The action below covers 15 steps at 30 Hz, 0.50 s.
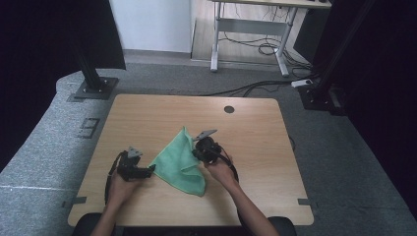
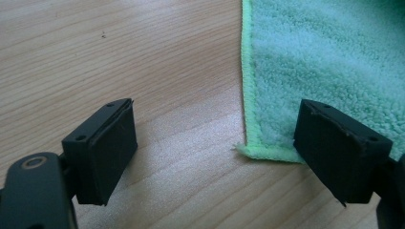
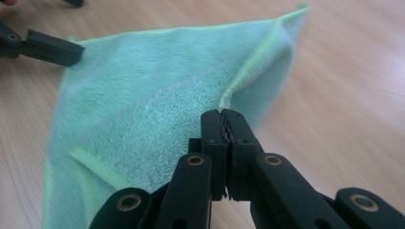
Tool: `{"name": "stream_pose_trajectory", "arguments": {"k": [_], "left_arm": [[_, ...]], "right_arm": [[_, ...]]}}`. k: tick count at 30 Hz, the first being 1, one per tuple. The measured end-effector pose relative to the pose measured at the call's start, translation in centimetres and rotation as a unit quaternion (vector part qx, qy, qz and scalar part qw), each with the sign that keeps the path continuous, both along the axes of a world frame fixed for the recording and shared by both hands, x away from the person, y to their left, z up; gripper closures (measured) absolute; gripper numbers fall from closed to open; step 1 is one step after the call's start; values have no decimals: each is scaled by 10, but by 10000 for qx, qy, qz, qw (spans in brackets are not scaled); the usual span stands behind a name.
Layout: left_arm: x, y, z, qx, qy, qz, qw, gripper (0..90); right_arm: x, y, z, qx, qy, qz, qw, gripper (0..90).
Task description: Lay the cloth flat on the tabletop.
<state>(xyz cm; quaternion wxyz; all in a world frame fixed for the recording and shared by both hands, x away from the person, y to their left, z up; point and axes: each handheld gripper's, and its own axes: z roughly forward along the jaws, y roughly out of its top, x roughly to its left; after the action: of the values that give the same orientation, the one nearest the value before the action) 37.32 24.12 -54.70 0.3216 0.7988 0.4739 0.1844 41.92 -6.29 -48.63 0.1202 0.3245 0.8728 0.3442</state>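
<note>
A green microfibre cloth point(image 1: 178, 164) lies partly folded in the middle of the wooden table point(image 1: 147, 113). My right gripper point(image 1: 197, 153) is at the cloth's right side. In the right gripper view its jaws are pressed together on a hemmed corner of the cloth point(image 3: 143, 119), and the gripper point(image 3: 223, 114) holds that corner slightly raised. My left gripper point(image 1: 150, 169) is at the cloth's left corner, low over the table. In the left gripper view it stands open point(image 2: 219, 150), with the cloth's corner point(image 2: 310, 62) between its jaws and the pads apart from it.
A round cable hole point(image 1: 229, 109) sits near the table's far edge. Bare wood lies on all sides of the cloth. Beyond the table is grey carpet point(image 1: 162, 78) with a desk frame point(image 1: 251, 29) and cables. The left gripper's jaw point(image 3: 47, 47) shows far off in the right gripper view.
</note>
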Motion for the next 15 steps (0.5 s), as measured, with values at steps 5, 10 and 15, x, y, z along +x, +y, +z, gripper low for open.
{"name": "stream_pose_trajectory", "arguments": {"k": [5,10,15], "left_arm": [[0,0,0,-2,-1,10,10000,145],[0,-1,0,-5,-1,18,10000,145],[0,-1,0,-1,-1,16,10000,145]], "right_arm": [[3,-39,9,-4,-30,-354,9994,870],[10,-71,3,-174,33,-682,9975,854],[19,-98,-2,-248,98,-1011,9945,742]]}}
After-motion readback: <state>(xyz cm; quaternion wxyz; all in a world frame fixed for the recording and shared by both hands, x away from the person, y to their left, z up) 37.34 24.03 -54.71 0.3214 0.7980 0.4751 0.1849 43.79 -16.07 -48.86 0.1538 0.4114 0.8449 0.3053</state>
